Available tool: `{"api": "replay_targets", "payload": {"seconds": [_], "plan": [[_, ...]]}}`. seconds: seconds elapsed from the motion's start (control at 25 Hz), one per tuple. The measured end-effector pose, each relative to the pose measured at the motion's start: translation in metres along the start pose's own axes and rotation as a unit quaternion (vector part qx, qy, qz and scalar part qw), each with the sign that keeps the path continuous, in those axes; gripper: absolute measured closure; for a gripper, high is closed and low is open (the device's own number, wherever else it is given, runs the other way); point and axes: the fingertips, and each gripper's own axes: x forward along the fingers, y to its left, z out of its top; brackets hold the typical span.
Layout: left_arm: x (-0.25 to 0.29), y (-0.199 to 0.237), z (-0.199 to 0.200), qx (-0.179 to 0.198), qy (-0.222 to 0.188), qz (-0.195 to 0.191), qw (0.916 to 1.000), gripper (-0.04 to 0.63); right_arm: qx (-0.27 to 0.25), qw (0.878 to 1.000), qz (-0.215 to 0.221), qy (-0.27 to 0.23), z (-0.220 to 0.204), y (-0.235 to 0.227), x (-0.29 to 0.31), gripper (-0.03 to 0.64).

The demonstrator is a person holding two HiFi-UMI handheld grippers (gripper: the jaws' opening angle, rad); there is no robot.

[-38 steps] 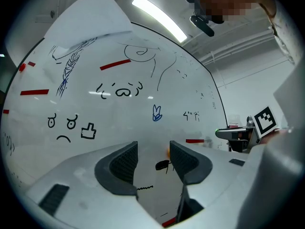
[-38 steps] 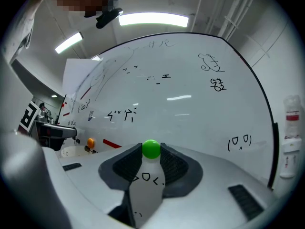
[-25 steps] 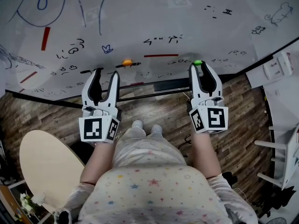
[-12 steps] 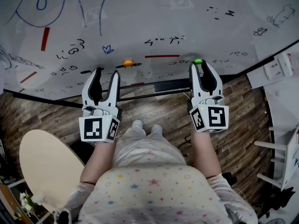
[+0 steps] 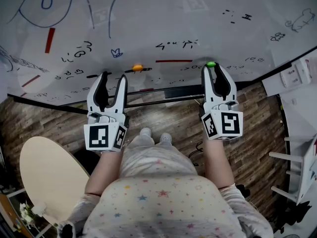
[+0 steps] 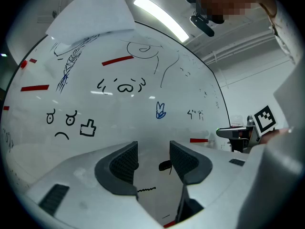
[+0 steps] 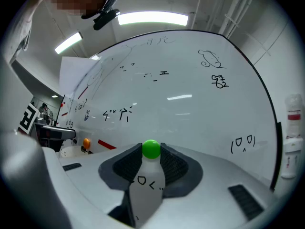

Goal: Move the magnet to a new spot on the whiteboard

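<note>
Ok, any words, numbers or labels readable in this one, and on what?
No word or number reads clearly.
White whiteboard: only black doodled faces, a thumbs-up and squiggles, no legible words.
Black-and-white marker cubes, left and right: square patterns, no letters.
White bottle beside the board: label too small to read.

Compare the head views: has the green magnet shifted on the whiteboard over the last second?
No. The green magnet stays in the right tool, just right of and slightly below the red line on the whiteboard.

Left gripper [image 5: 113,76] open-fingered, right gripper [image 5: 211,67] clamped
</note>
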Motion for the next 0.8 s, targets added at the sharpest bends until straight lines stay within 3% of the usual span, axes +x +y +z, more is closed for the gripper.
{"api": "replay_targets", "payload": {"seconds": [0.8], "plan": [[0.005,0.000,-0.001,0.004,0.004,-0.003,1.0000,0.405,-0.004,1.000,0.000,0.008,-0.006,-0.004,0.014,0.497]]}}
